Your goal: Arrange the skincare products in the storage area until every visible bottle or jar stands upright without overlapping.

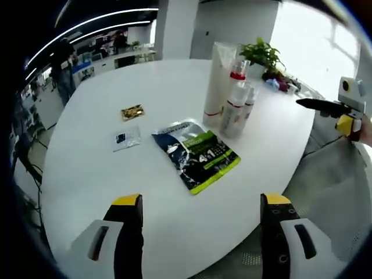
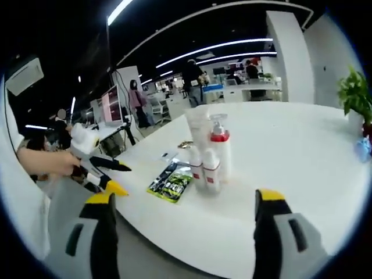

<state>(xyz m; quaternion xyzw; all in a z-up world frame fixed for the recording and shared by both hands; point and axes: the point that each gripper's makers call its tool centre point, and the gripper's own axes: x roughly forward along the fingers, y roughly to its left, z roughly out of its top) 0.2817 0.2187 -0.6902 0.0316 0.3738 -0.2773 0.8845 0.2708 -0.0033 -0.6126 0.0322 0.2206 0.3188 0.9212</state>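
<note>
Currently upright and clustered at one o'clock on the white surface (image 1: 116, 93): tube (image 1: 218, 78), pump bottle (image 1: 237, 93), small bottles. Flat beside them, green sachet (image 1: 196, 154). Left claw (image 1: 200, 203) released, empty; right claw (image 2: 183, 200) likewise.

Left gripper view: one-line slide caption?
Open left hand-held gripper faces a white table with upright skincare bottles, a flat green-and-blue pouch and two small sachets.

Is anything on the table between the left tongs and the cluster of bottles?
Yes. A flat green and dark pouch lies on the white table between the open left tongs and the upright bottles; it is low.
</note>
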